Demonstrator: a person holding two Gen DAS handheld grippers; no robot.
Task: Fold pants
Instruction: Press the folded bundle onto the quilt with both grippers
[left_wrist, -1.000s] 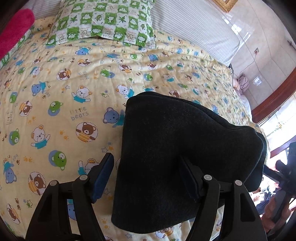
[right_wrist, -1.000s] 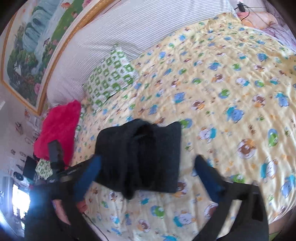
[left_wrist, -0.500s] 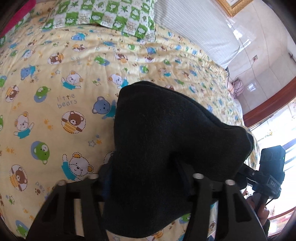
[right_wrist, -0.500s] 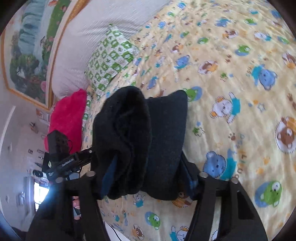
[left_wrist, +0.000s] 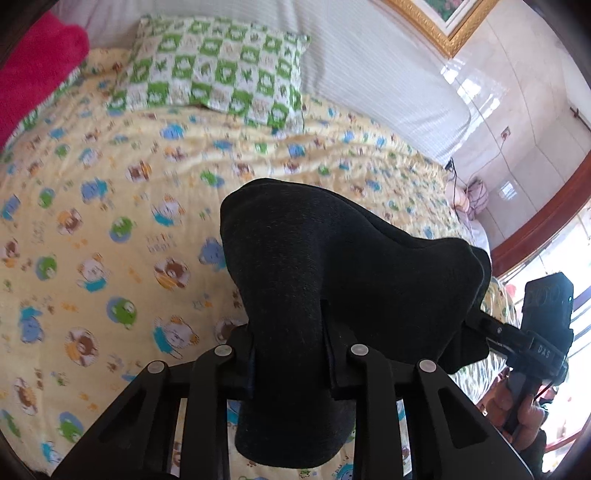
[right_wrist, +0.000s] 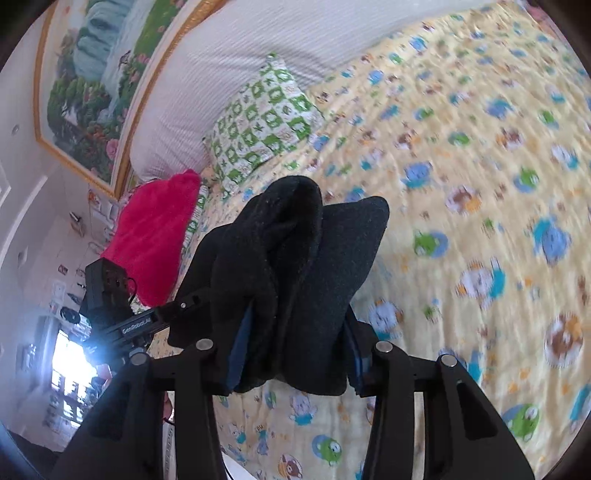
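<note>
Folded black pants (left_wrist: 332, 266) bunched between both tongs: left gripper (left_wrist: 290, 354) and right gripper (right_wrist: 293, 343) closing, pads clamping opposite ends.

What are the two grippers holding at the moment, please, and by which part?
Both hold the folded black pants: the left gripper at one end of the bundle, the right gripper at the opposite, layered end; both jaws are closing on the fabric.

Open room: bear-print bed (left_wrist: 110, 229) is lying bare left of the pants (left_wrist: 314, 266).
Far edge: green pillow (left_wrist: 221, 70) and red cushion (left_wrist: 33, 62) are blocking passage.
</note>
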